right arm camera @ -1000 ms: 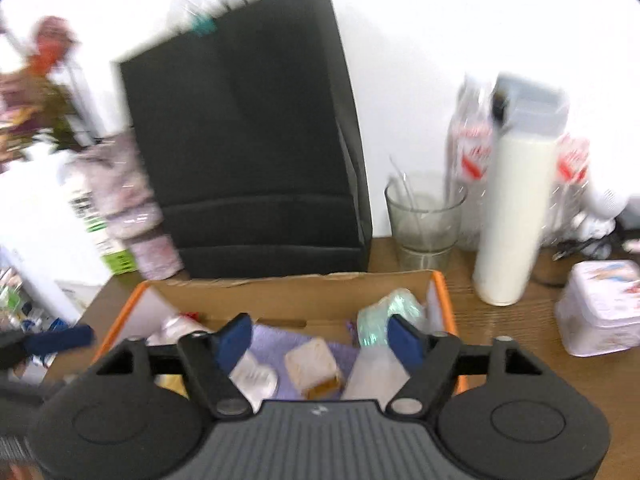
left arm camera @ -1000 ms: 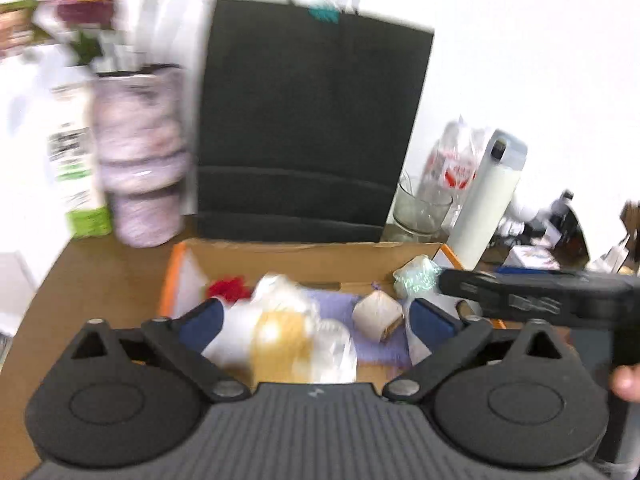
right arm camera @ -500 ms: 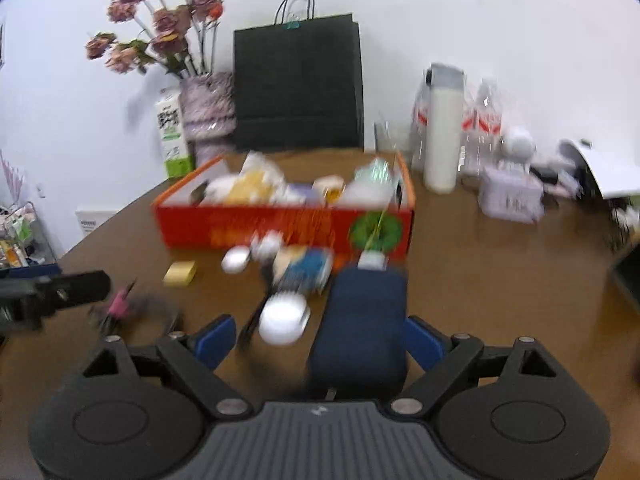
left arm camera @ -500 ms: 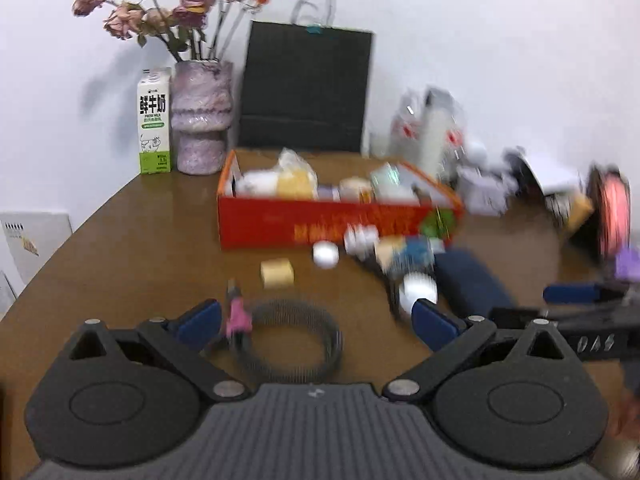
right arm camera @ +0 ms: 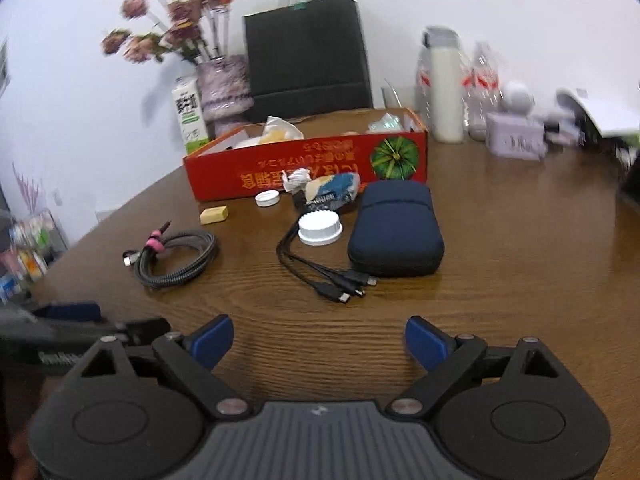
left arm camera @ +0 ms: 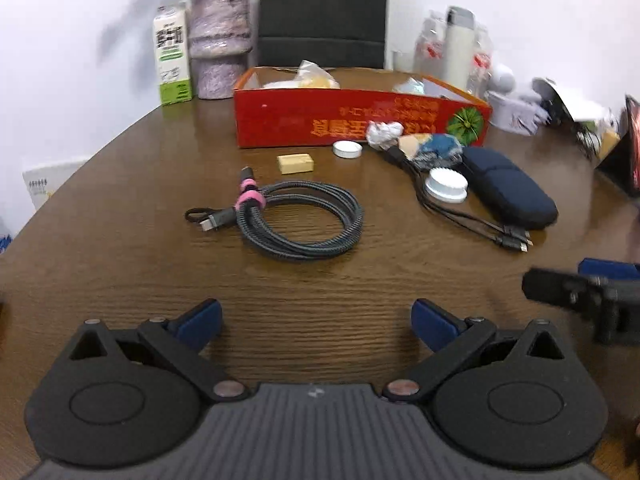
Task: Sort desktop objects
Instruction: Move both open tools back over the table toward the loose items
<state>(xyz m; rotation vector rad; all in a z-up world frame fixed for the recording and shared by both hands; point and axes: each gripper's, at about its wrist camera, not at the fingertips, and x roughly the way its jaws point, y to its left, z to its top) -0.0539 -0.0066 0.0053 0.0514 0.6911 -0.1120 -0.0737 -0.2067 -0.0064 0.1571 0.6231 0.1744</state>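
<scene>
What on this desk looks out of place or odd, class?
The red box has its printing upside down from here. A crumpled paper ball and two loose white caps lie on the table before it, unsorted.

Left gripper (left arm camera: 316, 322): jaws wide apart, nothing between, angled down over bare wood. Right gripper (right arm camera: 319, 340): jaws just opening wider, nothing between, angled down, just beside left.

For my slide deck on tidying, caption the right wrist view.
Open right gripper over a wooden table, facing a navy zip case, multi-head cable, coiled cable and red box.
</scene>
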